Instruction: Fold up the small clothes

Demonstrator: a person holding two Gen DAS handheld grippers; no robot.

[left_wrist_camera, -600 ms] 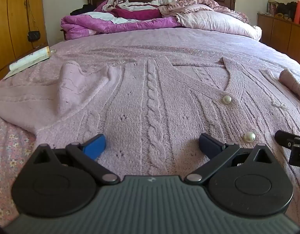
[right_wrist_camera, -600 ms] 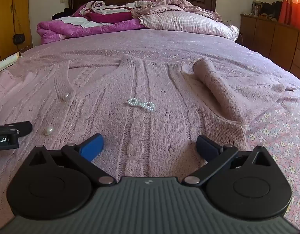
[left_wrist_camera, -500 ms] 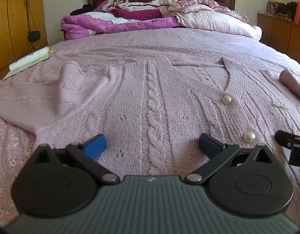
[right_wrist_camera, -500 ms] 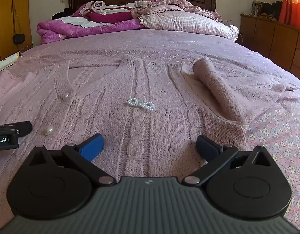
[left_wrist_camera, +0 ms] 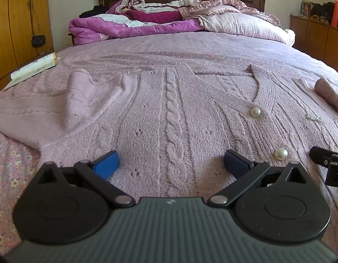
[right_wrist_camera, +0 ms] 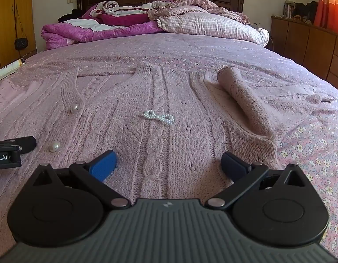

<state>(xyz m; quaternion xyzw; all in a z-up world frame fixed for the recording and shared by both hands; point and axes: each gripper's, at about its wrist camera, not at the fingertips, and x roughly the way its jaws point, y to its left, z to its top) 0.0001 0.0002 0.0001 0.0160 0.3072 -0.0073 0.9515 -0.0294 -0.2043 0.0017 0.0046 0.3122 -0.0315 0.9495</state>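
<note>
- Two grippers hover low over a pink cardigan (left_wrist_camera: 169, 114) spread flat on the bed (right_wrist_camera: 190, 48).
- Left gripper (left_wrist_camera: 171, 162): fingers wide apart, nothing between them but the cable-knit front near the hem. A rumpled sleeve (left_wrist_camera: 79, 100) lies ahead, left of the fingers; two pearl buttons (left_wrist_camera: 255, 112) sit ahead to their right.
- Right gripper (right_wrist_camera: 167, 163): fingers wide apart, gripping nothing. A pearl bow (right_wrist_camera: 159, 116) lies ahead between them; a rolled sleeve (right_wrist_camera: 243, 96) lies ahead of the right finger.
</note>
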